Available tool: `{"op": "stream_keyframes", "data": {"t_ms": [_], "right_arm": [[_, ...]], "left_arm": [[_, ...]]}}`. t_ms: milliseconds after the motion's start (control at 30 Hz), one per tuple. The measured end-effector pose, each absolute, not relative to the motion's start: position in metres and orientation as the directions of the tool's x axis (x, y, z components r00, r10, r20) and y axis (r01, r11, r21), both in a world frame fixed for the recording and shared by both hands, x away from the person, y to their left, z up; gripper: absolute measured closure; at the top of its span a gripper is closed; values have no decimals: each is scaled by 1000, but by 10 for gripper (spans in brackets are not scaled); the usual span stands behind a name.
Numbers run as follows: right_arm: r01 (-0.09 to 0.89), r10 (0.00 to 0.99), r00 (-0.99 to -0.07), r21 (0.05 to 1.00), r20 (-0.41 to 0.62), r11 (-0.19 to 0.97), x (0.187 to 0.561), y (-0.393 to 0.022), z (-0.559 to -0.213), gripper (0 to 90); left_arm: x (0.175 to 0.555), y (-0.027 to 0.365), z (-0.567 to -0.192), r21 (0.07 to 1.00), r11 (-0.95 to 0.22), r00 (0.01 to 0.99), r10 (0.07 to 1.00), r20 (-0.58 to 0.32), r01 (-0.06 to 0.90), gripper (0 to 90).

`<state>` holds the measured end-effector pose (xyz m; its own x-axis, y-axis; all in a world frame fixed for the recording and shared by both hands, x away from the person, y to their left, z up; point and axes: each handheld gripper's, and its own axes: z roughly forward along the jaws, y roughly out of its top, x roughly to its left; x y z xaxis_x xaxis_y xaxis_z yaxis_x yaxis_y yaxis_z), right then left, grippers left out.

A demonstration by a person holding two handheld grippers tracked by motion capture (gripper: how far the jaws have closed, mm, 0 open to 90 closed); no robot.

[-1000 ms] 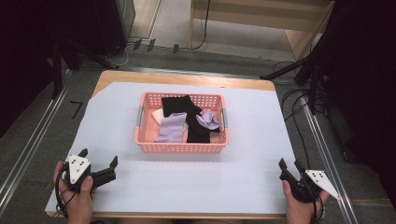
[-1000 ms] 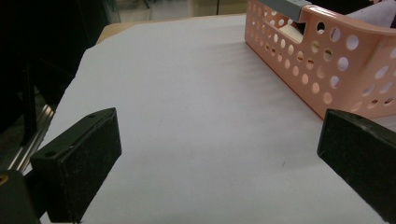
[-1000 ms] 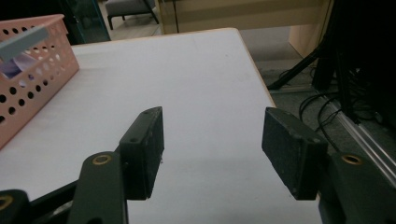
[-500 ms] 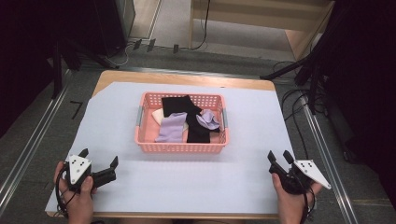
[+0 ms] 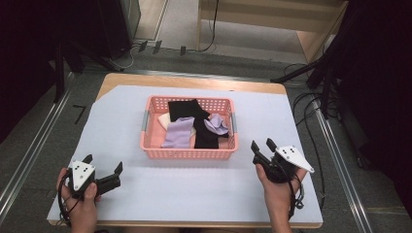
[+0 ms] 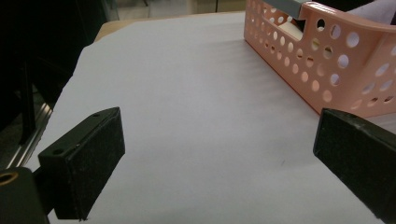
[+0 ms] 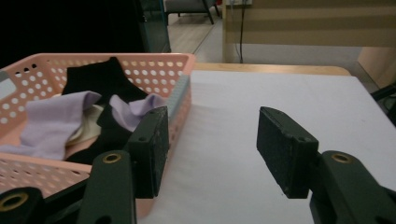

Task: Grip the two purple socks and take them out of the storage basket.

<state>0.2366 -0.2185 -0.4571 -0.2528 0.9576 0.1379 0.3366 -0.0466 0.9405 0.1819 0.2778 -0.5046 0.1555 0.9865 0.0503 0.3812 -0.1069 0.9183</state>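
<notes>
Right tool point(image 5: 264, 148) beside sock-filled pink basket point(image 5: 187, 153)

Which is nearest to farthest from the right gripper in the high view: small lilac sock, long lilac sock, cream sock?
From the right gripper:
1. Small lilac sock, right end of the pink basket.
2. Long lilac sock, basket's middle, left of the black socks.
3. Cream sock, left end.
</notes>
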Motion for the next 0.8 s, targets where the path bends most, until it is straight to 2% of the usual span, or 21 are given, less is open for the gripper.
{"op": "stream_keyframes", "data": {"t_ms": [800], "right_arm": [[395,913,-386,918,131,35,276,-124,-446,487]], "left_arm": [[183,277,-505,916,-110,153,987,55,386,39]]}}
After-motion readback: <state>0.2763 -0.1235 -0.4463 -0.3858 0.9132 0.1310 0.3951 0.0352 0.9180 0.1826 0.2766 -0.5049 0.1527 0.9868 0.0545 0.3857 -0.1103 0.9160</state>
